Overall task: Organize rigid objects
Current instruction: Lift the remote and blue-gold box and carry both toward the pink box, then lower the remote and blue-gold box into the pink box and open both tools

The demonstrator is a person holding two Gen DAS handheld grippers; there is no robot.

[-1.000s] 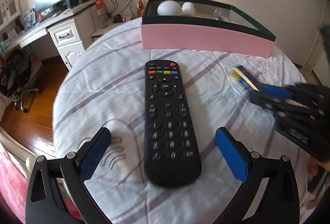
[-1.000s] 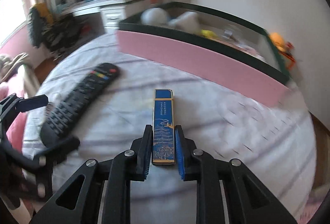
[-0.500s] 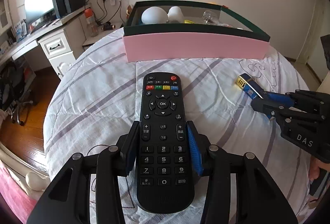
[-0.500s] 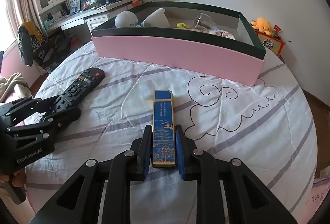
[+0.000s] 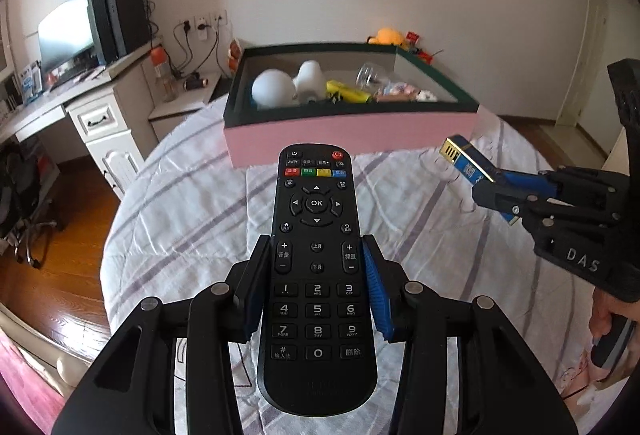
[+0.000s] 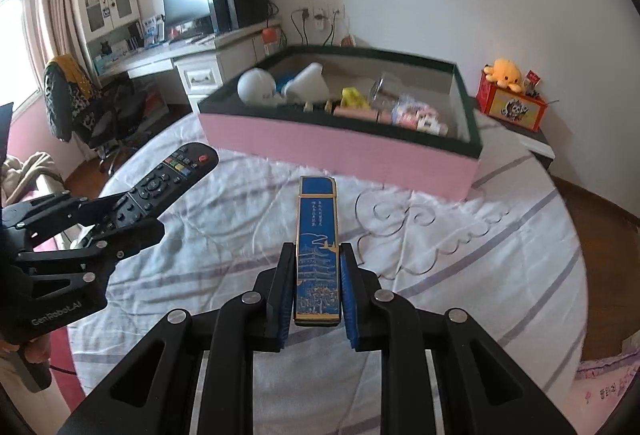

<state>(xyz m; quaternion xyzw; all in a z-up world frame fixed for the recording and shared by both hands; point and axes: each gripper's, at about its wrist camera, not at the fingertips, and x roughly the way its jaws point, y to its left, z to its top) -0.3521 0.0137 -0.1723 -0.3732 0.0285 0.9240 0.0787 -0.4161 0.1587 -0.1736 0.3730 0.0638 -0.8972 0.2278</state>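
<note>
My left gripper [image 5: 316,255] is shut on a black remote control [image 5: 316,235] and holds it up off the bed, pointing at the pink box [image 5: 352,133]. The remote also shows in the right wrist view [image 6: 160,187]. My right gripper [image 6: 316,259] is shut on a slim blue and gold box [image 6: 317,235], lifted above the bedcover; it also shows in the left wrist view [image 5: 468,163]. The pink box with a dark green rim [image 6: 340,139] stands at the far side and holds several items.
A white striped bedcover [image 6: 460,255] covers the round bed. In the box lie a white ball [image 5: 274,89], a yellow item [image 5: 346,93] and a clear cup [image 6: 384,87]. A desk with monitor [image 5: 68,35] stands left; a plush toy on a red box [image 6: 508,95] right.
My left gripper closed on the remote and lifted it off the bed. My right gripper raised the blue box. Both views now sit higher and look into the pink box.
</note>
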